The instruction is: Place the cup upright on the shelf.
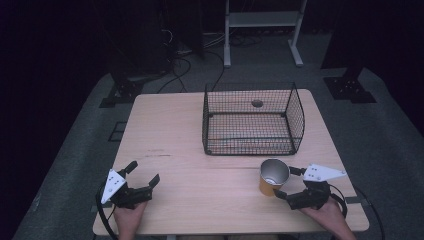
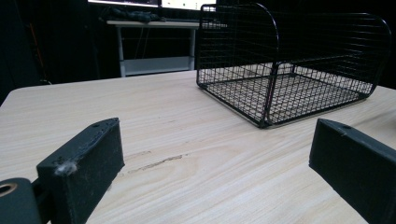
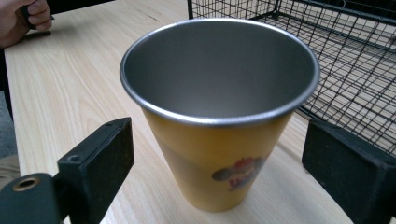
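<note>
Light wooden table (image 1: 200, 200) with two hand-held grippers at its near edge. Right gripper (image 1: 292, 183): jaws spread wide, one on either side of an upright yellow cup (image 1: 273, 177) with a bare metal inside; the cup stands between the jaws, and neither pad visibly touches it. Beyond these jaws stands a black wire basket (image 1: 250, 120). Left gripper (image 1: 143, 173): jaws equally wide apart, holding nothing, bare tabletop between them; the same basket lies ahead of and beyond its far jaw. The cup's side carries a small printed picture
</note>
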`<action>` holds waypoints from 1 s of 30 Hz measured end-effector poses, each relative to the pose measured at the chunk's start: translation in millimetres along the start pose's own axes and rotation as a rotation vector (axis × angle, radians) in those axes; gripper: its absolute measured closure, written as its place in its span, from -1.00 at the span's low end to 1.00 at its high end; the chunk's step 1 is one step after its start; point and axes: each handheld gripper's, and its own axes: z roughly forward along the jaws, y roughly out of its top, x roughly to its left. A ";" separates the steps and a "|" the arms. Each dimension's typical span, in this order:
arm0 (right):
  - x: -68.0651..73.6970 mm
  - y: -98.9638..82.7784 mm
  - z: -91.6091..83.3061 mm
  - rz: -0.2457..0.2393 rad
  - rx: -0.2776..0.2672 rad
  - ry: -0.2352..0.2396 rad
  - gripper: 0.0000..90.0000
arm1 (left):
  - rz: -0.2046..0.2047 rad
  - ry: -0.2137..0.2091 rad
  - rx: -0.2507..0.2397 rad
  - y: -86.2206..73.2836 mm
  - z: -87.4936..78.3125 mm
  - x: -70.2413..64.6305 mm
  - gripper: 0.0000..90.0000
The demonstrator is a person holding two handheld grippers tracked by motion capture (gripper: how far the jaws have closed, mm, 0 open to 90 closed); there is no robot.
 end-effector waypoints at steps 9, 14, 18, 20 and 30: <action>1.1 4.7 8.6 0.000 -0.006 0.011 -0.82 | 0.001 -0.001 0.000 0.0 0.1 -0.1 -0.95; 2.2 10.7 14.6 -0.015 -0.005 0.008 -0.82 | 0.000 -0.001 -0.001 0.0 0.0 0.0 -0.95; 1.6 13.0 17.6 -0.011 -0.001 0.014 -0.82 | -0.002 -0.001 -0.002 0.0 -0.1 0.0 -0.95; 1.3 14.4 19.8 -0.015 0.000 0.016 -0.82 | -0.002 -0.001 -0.002 0.0 0.0 0.0 -0.95; 0.0 16.5 22.8 -0.014 -0.001 0.038 -0.82 | -0.002 -0.002 -0.002 0.0 0.0 0.0 -0.95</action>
